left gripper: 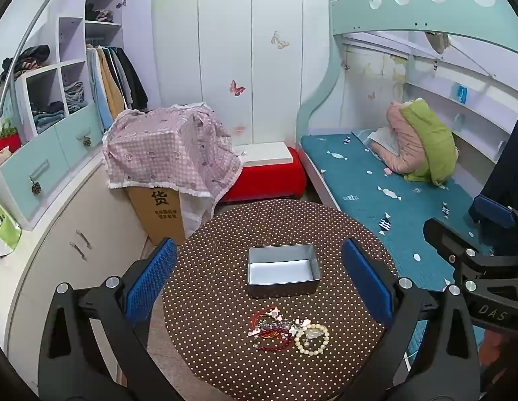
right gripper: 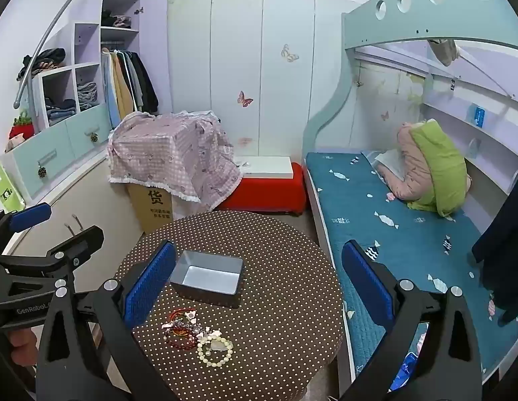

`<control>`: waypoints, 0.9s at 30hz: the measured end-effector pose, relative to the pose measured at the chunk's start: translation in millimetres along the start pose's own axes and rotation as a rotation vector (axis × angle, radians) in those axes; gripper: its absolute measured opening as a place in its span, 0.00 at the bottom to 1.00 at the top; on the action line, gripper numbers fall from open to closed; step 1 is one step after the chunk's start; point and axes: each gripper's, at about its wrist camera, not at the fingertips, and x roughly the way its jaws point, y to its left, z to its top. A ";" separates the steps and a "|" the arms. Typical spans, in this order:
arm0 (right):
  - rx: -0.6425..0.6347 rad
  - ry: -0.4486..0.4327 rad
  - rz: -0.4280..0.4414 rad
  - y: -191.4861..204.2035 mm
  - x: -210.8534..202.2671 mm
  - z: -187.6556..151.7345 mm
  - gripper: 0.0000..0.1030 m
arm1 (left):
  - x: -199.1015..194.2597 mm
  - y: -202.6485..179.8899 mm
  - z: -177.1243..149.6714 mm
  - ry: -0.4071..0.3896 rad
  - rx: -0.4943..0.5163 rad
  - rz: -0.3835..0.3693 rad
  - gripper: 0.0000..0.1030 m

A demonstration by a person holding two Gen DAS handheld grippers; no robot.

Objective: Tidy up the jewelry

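A small heap of jewelry (left gripper: pixel 287 330) lies on the brown, white-dotted round table (left gripper: pixel 225 361): a cream bead bracelet (left gripper: pixel 311 339) beside dark red bead strands (left gripper: pixel 274 336) (tangled with pale charms). Just beyond it sits an open, empty rectangular grey metal tin (left gripper: pixel 282 269), upright.

Black grippers (left gripper: pixel 259 287), blue textured pads (left gripper: pixel 152 275)

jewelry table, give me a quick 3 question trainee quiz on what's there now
1. True or false: the metal tin already holds jewelry.
2. Which lies nearer the cameras: A) tin B) jewelry pile?
3. Fill in: the cream bead bracelet lies on the pile's ____ side in the left wrist view.

Key: 1 false, it is empty. 2 B. 3 right. Both the left gripper and the right gripper are open, holding nothing.
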 end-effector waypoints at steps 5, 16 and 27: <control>0.005 0.002 0.004 0.0 -0.2 -0.4 0.93 | 0.0 0.5 0.0 0.001 -0.009 -0.006 0.95; 0.006 0.011 0.005 4.4 -0.2 -0.8 0.93 | 0.0 0.4 0.0 0.000 -0.010 -0.009 0.95; 0.010 0.016 0.011 3.5 10.1 -8.4 0.93 | -0.1 0.3 0.1 0.002 -0.012 -0.010 0.95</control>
